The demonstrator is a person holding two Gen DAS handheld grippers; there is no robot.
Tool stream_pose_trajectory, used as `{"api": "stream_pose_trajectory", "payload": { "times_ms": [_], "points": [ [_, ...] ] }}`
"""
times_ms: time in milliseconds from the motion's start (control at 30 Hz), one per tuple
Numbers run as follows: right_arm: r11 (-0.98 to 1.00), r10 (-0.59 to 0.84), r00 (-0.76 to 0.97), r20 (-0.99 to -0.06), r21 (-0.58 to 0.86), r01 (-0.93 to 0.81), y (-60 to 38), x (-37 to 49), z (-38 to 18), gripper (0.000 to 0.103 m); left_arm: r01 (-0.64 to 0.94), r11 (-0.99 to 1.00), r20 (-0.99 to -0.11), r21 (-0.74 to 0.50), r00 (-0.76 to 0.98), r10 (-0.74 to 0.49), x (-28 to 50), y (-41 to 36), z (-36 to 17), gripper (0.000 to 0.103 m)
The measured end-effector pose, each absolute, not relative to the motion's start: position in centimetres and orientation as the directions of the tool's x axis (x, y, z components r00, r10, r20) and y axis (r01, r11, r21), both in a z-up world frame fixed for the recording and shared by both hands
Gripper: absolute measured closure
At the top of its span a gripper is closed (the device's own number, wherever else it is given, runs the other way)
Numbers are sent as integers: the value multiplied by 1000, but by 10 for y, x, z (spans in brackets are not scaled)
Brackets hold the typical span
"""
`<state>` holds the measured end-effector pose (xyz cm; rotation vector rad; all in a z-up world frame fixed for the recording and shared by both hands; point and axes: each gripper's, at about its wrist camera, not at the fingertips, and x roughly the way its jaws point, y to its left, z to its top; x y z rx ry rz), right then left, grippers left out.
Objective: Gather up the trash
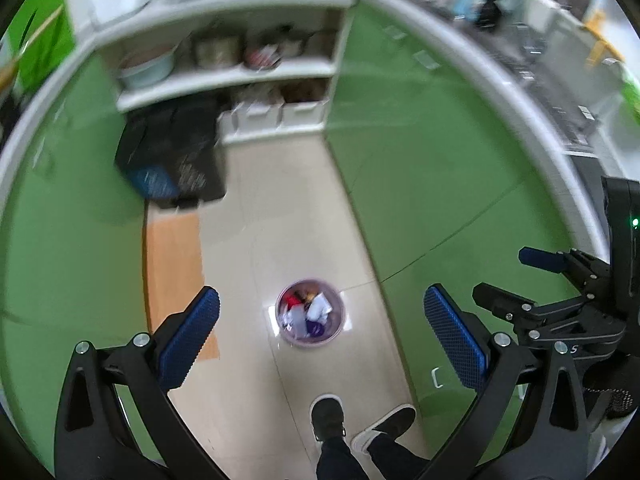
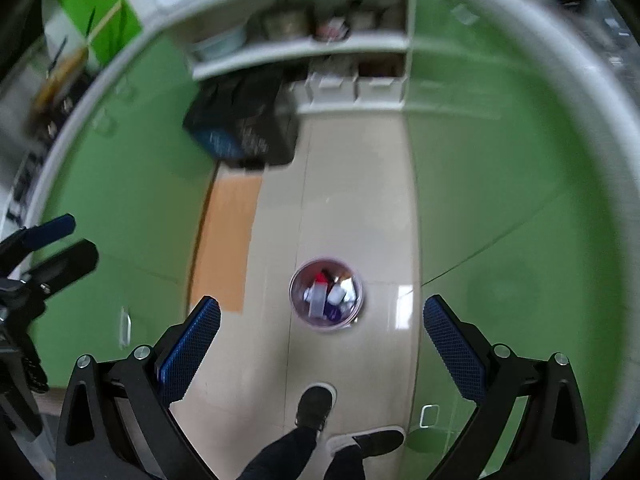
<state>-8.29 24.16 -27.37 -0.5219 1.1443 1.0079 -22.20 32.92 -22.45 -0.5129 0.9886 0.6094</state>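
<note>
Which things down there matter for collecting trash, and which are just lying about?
For the job:
- trash bin on the floor, already holding scraps
- left gripper, open, empty
- right gripper, open, empty

Just there:
- black bag by the shelves
- white storage boxes on the bottom shelf
- orange floor mat
- green cabinet doors

Green cabinets (image 1: 420, 160) flanked a beige tiled floor (image 1: 288, 220) on both sides. Open white shelves (image 1: 240, 72) stood at the far end, holding blurred pots and white bins (image 1: 272, 114). A black bag (image 1: 176, 160) rested on the floor below the shelves. An orange mat (image 2: 228, 236) lay near the left cabinets. Two dark shoes (image 2: 316, 406) stood on the floor.
</note>
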Motion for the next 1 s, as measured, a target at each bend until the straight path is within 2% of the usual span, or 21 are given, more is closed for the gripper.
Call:
{"api": "stream_pose_trajectory", "payload": {
  "times_ms": [233,467,700,1000],
  "points": [
    [616,468,226,-854,132,-777,156,-49,-168,6,-522,843,-831,-133,522,192,-163,282,-141,3],
    [749,465,410,-785,102,-655,53,-18,-95,6,-355,926,-781,-129,611,126,-101,220,-82,3],
    [842,395,544,-740,56,-536,-46,2,-54,6,-223,968,-739,-114,670,68,-55,151,-39,3],
    [886,360,602,-713,59,-460,-139,1,-21,6,-128,986,-716,-104,698,15,-22,76,-7,3]
  ]
}}
